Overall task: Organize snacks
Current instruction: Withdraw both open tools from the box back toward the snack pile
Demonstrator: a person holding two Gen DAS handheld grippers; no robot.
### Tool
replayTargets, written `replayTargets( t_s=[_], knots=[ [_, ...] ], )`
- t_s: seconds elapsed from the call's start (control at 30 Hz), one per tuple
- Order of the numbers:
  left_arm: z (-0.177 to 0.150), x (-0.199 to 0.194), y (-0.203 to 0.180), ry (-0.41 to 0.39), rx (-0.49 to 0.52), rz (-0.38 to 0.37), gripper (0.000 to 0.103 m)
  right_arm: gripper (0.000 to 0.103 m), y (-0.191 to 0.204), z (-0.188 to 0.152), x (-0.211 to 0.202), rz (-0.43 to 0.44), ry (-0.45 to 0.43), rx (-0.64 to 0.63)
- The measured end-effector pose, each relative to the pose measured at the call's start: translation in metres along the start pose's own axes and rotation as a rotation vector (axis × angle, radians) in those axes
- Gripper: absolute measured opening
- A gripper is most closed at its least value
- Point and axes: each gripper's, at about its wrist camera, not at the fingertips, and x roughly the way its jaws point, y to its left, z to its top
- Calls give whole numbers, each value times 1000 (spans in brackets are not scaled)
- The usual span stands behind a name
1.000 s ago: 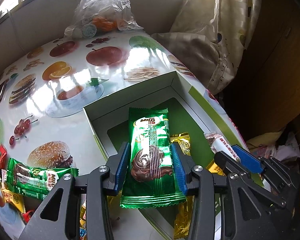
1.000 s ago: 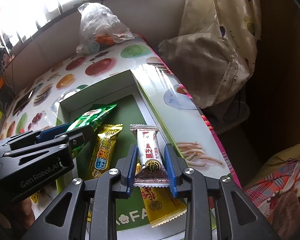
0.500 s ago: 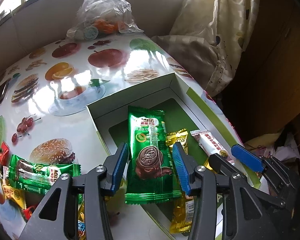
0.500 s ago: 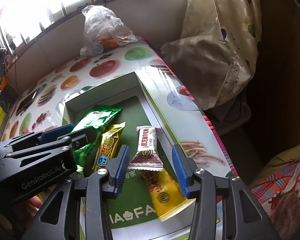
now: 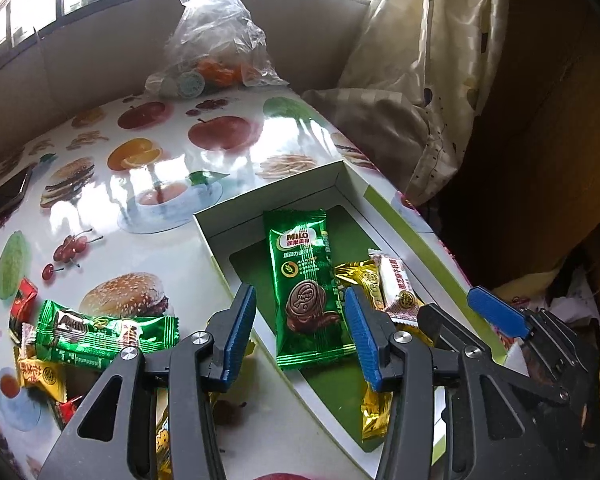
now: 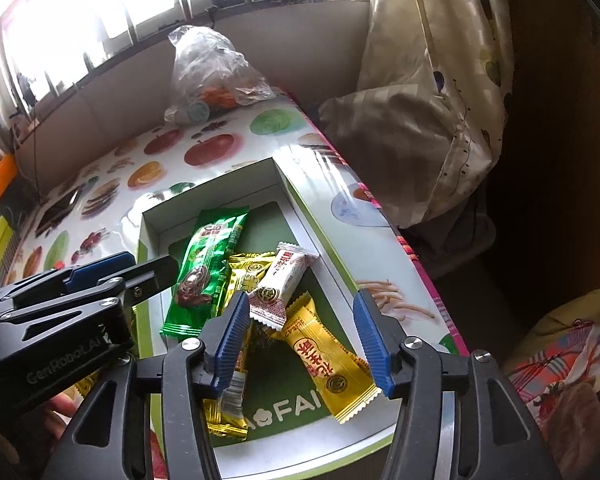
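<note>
table (image 5: 100,216): fruit-print top carries the white box (image 6: 324,248) | box: green Milo packet (image 5: 306,284), gold packets and white packet (image 6: 280,280) lie inside | left gripper (image 5: 300,328): jaws wide apart above the Milo packet, holding nothing | right gripper (image 6: 300,336): jaws spread over a gold packet (image 6: 328,364), empty | second Milo packet (image 5: 100,332): out on the table, left of the box

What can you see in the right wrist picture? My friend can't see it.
An open right hand-held gripper hovers over a green-and-white box holding a green Milo packet, a white candy and yellow candies. The left hand-held gripper reaches in alongside.
</note>
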Motion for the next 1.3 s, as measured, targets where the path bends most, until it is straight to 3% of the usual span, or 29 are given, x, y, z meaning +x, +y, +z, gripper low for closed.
replayTargets(
  t_s=[0.53, 1.3],
  knots=[
    [-19, -35, 12, -68, -1, 58, 48, 54, 7, -7, -15, -12, -30, 17],
    [-61, -71, 77, -122, -105, 166, 48, 54, 66, -19, -27, 89, -68, -74]
  ],
)
